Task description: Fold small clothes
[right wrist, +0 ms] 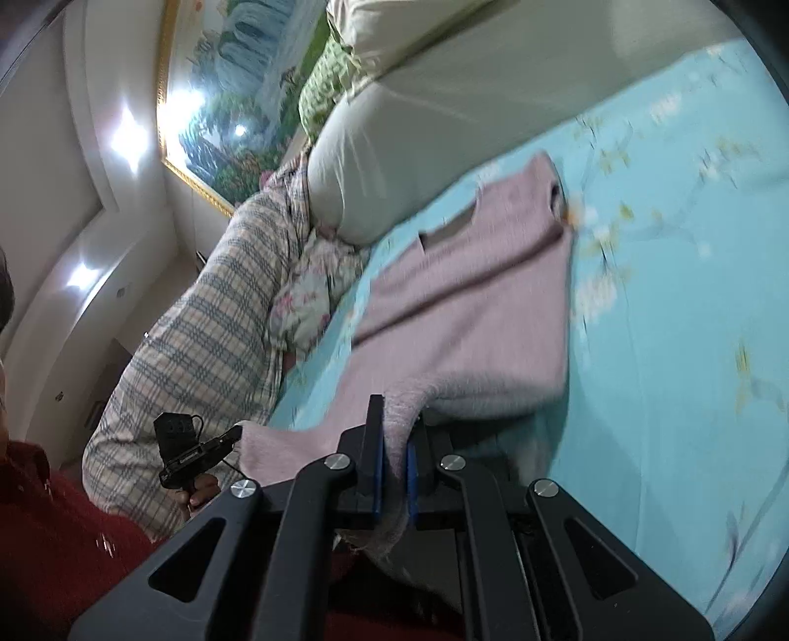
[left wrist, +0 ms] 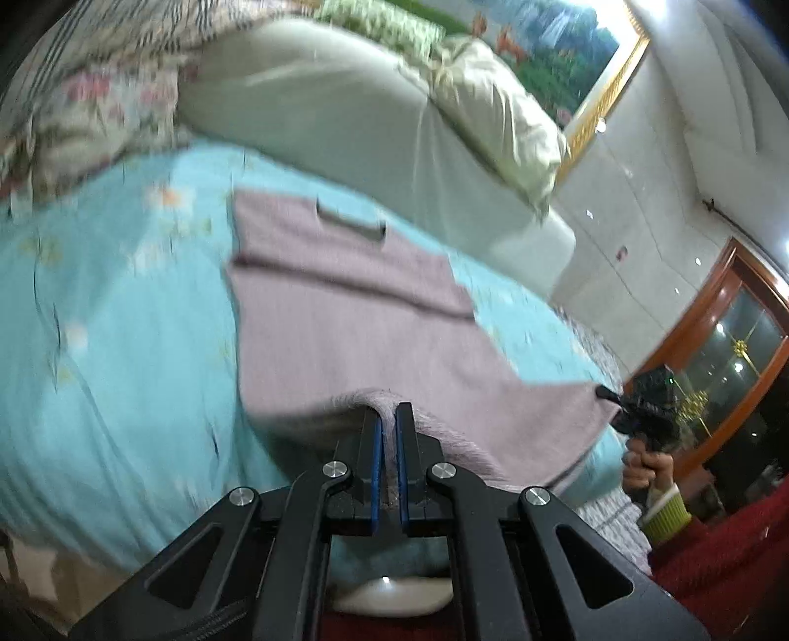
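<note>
A pale pink knitted sweater point(left wrist: 345, 315) lies on the light blue floral bedsheet point(left wrist: 123, 320), neckline at the far end, one sleeve folded across the chest. My left gripper point(left wrist: 388, 419) is shut on the sweater's near hem, lifted a little. The right gripper point(left wrist: 606, 394) shows at the far right, holding the other hem corner. In the right wrist view my right gripper point(right wrist: 397, 424) is shut on the sweater point(right wrist: 473, 305) hem, and the left gripper point(right wrist: 236, 434) grips the hem at the left.
A grey-beige bolster pillow point(left wrist: 345, 113) and floral bedding point(left wrist: 89, 108) lie at the bed's head. A plaid quilt point(right wrist: 207, 335) lies beside the bed. A framed landscape painting point(left wrist: 557, 44) hangs on the wall. A wooden-framed glass door point(left wrist: 730, 345) stands right.
</note>
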`<state>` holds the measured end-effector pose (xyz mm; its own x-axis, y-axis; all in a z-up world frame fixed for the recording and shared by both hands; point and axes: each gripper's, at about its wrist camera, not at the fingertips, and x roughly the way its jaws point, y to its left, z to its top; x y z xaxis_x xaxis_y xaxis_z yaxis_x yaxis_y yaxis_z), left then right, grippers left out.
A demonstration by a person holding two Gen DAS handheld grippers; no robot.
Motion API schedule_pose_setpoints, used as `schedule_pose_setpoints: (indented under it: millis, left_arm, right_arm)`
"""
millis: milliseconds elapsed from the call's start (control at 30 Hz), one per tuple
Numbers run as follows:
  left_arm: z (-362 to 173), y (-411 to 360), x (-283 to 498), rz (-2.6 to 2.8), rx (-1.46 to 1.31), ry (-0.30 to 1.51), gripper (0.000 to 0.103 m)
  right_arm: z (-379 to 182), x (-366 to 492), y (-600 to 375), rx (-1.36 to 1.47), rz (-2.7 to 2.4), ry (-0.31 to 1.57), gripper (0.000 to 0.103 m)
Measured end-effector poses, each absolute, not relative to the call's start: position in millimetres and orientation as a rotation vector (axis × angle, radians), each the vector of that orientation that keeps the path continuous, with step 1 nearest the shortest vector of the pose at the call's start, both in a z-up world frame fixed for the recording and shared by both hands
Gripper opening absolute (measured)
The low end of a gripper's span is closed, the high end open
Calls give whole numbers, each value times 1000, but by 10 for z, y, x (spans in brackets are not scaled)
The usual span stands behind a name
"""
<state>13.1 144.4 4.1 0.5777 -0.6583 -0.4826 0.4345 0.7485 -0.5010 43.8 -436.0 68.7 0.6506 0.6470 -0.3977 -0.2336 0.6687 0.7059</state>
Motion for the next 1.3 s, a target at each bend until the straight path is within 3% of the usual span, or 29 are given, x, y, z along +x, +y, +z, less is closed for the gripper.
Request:
schedule_pose_setpoints:
  millis: [333, 633, 933, 1033, 1100, 1133, 1167, 1300]
  left_arm:
    - [403, 1387, 1588, -513, -401, 515, 3]
    - [143, 1207, 3090, -358, -367, 610, 3]
    - [-556, 945, 4084, -222, -266, 785, 4]
    - [-697, 951, 4185, -210, -262, 842, 7]
    - [-656, 985, 4097, -217, -267, 838, 11]
    - [-616, 996, 4023, -220, -269, 834, 20]
    - [-570, 1012, 3909, -227, -272, 831, 31]
    - [-432, 864, 3390, -329, -272, 810, 35]
  right_arm:
    - [1021, 2027, -4480, 553, 350, 679, 8]
    - [474, 3563, -4538, 502, 143, 831, 8]
    - [-172, 4090, -4600, 566, 76, 977, 11]
    - [-117, 3984, -4711, 641, 91, 955, 24]
    - [58, 3772, -4779, 636, 57, 886, 46]
    - [129, 3689, -4770, 619, 29, 857, 51]
    - [223, 3562, -4760, 599, 9, 815, 53]
    - [342, 3241, -4299, 422, 204, 830, 51]
